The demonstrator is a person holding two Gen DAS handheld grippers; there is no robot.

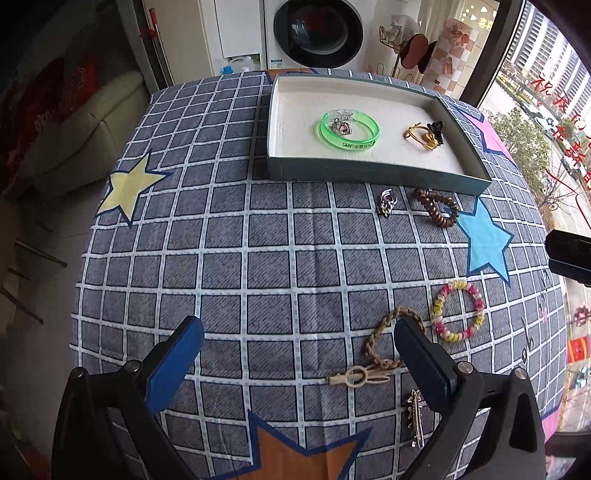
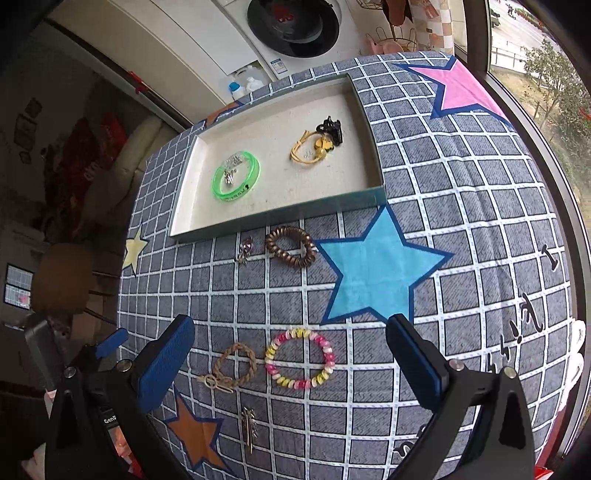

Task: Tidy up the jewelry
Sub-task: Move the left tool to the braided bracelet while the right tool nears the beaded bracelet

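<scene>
A shallow tray [image 1: 369, 173] [image 2: 280, 216] at the table's far side holds a green bangle [image 1: 349, 129] [image 2: 236, 179] with a small charm inside it, and a yellow band with a black clip [image 1: 424, 134] [image 2: 317, 144]. On the cloth lie a silver charm [image 1: 386, 202] [image 2: 245, 251], a brown spiral tie [image 1: 437, 206] [image 2: 290, 246], a pink-yellow bead bracelet [image 1: 459, 311] [image 2: 300, 359], a braided brown loop with a toggle [image 1: 384, 343] [image 2: 231, 367] and a metal hair clip [image 1: 415, 419] [image 2: 249, 428]. My left gripper [image 1: 299, 343] is open and empty above the cloth. My right gripper [image 2: 290, 345] is open and empty over the bead bracelet.
The table carries a blue checked cloth with stars [image 1: 236, 236] [image 2: 376, 269]. A washing machine [image 1: 317, 29] stands behind it, a sofa [image 1: 74, 122] to the left, a window [image 1: 546, 122] to the right. The right gripper's body shows at the left wrist view's right edge [image 1: 569, 254].
</scene>
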